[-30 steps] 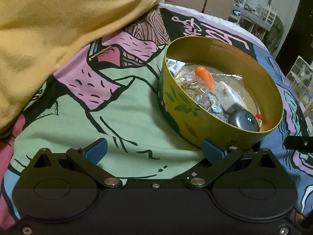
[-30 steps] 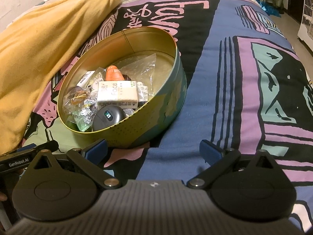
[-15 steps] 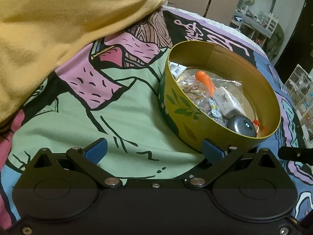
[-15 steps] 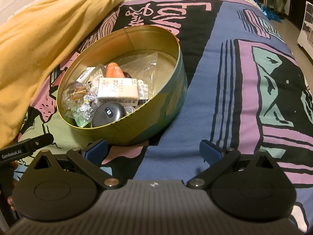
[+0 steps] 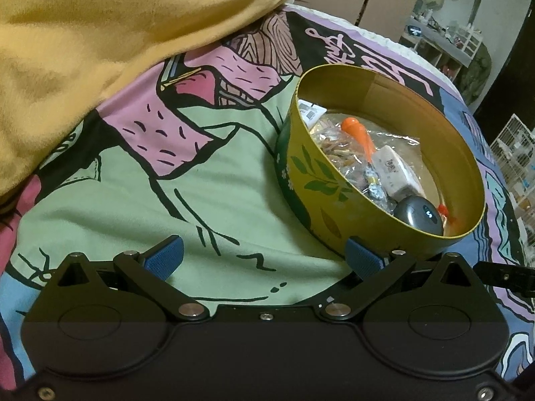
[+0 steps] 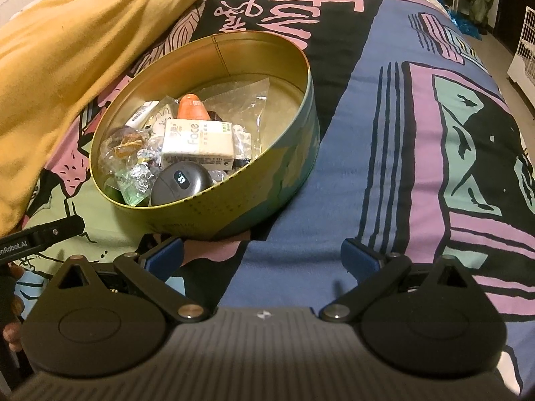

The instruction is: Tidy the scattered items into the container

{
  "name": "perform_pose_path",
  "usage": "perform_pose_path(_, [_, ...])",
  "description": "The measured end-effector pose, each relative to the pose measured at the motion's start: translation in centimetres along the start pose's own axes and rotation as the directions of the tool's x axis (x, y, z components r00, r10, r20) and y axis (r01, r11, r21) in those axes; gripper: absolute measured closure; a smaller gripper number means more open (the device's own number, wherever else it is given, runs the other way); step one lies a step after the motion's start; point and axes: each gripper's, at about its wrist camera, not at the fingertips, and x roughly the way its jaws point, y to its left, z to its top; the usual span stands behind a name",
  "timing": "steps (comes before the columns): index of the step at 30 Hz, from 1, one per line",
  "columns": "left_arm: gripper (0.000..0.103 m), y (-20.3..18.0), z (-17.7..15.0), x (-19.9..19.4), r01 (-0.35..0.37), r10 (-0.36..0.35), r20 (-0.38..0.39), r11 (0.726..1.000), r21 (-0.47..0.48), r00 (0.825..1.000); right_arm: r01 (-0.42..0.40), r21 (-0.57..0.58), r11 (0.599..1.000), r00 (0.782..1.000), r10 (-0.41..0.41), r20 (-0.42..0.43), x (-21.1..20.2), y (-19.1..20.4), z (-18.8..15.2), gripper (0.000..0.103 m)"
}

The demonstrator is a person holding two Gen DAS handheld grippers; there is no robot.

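Note:
A round gold tin (image 5: pixel 334 220) (image 6: pixel 234 210) sits on the patterned bedspread. It holds an orange carrot-shaped item (image 5: pixel 357 133) (image 6: pixel 192 108), a white "Face" tissue pack (image 6: pixel 197 142) (image 5: pixel 394 172), a grey round case (image 6: pixel 182 183) (image 5: pixel 418 215), and several clear and foil wrapped packets (image 6: pixel 133 157). My left gripper (image 5: pixel 264 260) is open and empty, low over the bedspread, its right finger close to the tin's near wall. My right gripper (image 6: pixel 262 257) is open and empty, just in front of the tin and to its right.
A yellow blanket (image 5: pixel 100 33) (image 6: pixel 67 43) is heaped to the left of the tin. The left gripper's body (image 6: pixel 40 237) shows at the left edge of the right wrist view. Shelves and a white wire cage (image 5: pixel 515 147) stand beyond the bed.
Both grippers have drawn back slightly from the tin and stay open. The tin and its contents have not moved.

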Motion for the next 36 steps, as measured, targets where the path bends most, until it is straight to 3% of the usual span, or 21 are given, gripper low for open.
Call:
perform_pose_path(20, [0.001, -1.1, -0.6, 0.7, -0.024, 0.026, -0.043, 0.998, 0.058, 0.999, 0.035, -0.064, 0.997, 0.998, -0.038, -0.048, 0.8, 1.1, -0.4, 0.000])
perform_pose_path(36, [0.001, -1.1, -0.9, 2.2, -0.056, 0.060, -0.101, 0.997, 0.049, 0.993, 0.034, -0.100, 0.994, 0.994, -0.044, -0.102, 2.2, 1.9, -0.5, 0.000])
